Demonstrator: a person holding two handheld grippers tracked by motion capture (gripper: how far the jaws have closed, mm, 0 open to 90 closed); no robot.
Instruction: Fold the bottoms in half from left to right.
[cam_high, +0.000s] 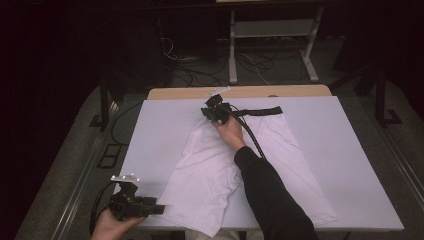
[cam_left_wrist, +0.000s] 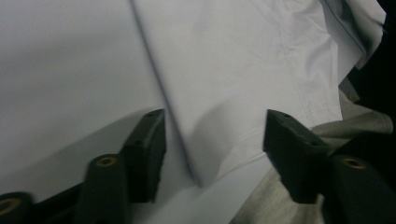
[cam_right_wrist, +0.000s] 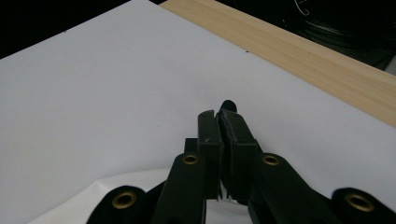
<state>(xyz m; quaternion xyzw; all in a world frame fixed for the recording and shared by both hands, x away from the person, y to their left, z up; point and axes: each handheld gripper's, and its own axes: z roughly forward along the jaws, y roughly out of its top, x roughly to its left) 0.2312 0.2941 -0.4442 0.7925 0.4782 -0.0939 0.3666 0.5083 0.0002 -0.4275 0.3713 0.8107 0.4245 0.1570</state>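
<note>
White trousers (cam_high: 210, 170) with a black waistband (cam_high: 260, 111) lie flat on the white-covered table (cam_high: 350, 150), legs running toward the near edge. At the waistband's left end my right gripper (cam_high: 210, 114) is shut; in the right gripper view its jaws (cam_right_wrist: 219, 126) pinch a black strip of the band, with white cloth below. My left gripper (cam_high: 160, 209) sits at the near left edge, beside the left leg's hem. In the left gripper view its jaws (cam_left_wrist: 215, 140) stand apart around the hem corner (cam_left_wrist: 205, 168), pads clear of the cloth.
A bare wooden strip (cam_high: 250, 92) runs along the table's far edge. Behind it stand a metal shelf frame (cam_high: 272, 45) and floor cables (cam_high: 200, 70). A person's dark sleeve (cam_high: 270, 195) crosses the trousers. Greyish fabric (cam_left_wrist: 350, 126) shows past the near edge.
</note>
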